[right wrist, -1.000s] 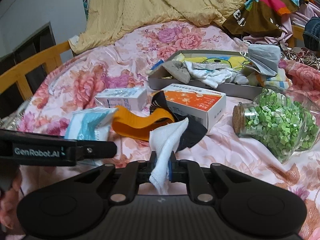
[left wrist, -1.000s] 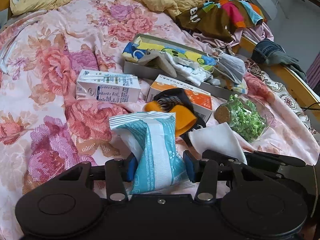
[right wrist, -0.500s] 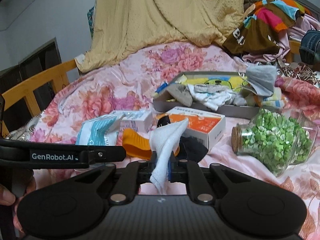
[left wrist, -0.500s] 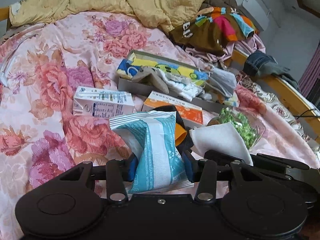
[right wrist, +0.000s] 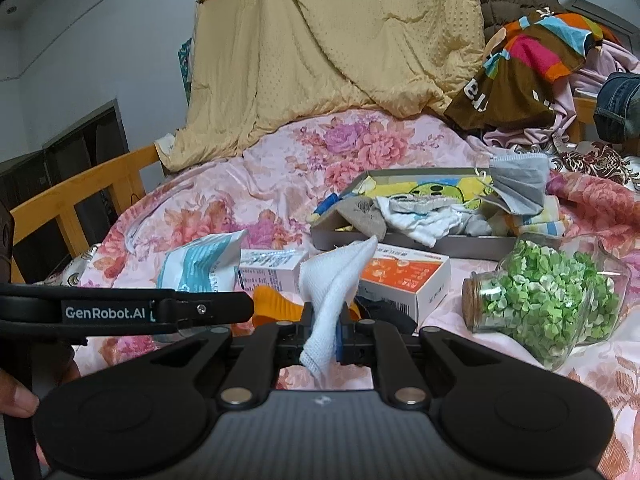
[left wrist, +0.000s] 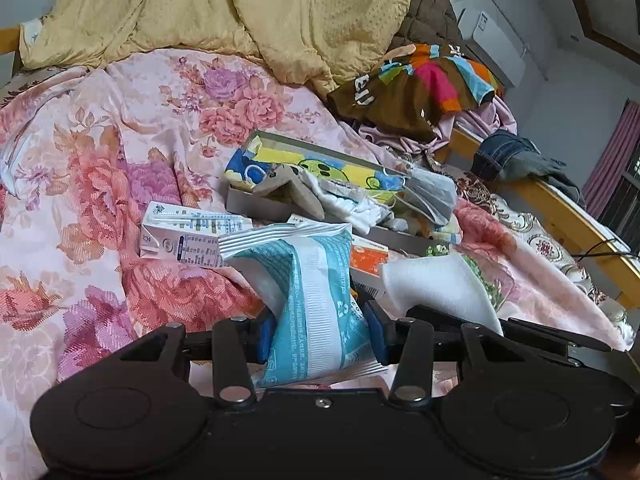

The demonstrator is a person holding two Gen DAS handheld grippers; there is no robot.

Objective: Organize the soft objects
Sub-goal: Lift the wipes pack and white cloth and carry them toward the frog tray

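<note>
Rumpled pink floral bedding (left wrist: 100, 184) covers a bed, with a dimpled mustard-yellow quilt (left wrist: 240, 12) heaped at the far end. On the near side, the left gripper (left wrist: 318, 330) has its fingers clamped on a crinkly teal-and-white plastic packet (left wrist: 312, 280) that stands upright between the blue pads. To its right, the right gripper (right wrist: 326, 326) has its fingers pressed together on a white, waffle-textured cloth (right wrist: 336, 276), pinched into a peaked fold that rises above the bedding. Farther back lies a shallow grey tray (right wrist: 400, 242) holding soft socks, a bright cartoon-print cloth and a pleated grey face mask (right wrist: 516, 184) draped over its right edge. Between tray and grippers sit an orange-and-white carton (right wrist: 404, 276) and a white milk carton (left wrist: 180, 232). At right, a corked glass jar (right wrist: 544, 300) of green pieces lies on its side.
</note>
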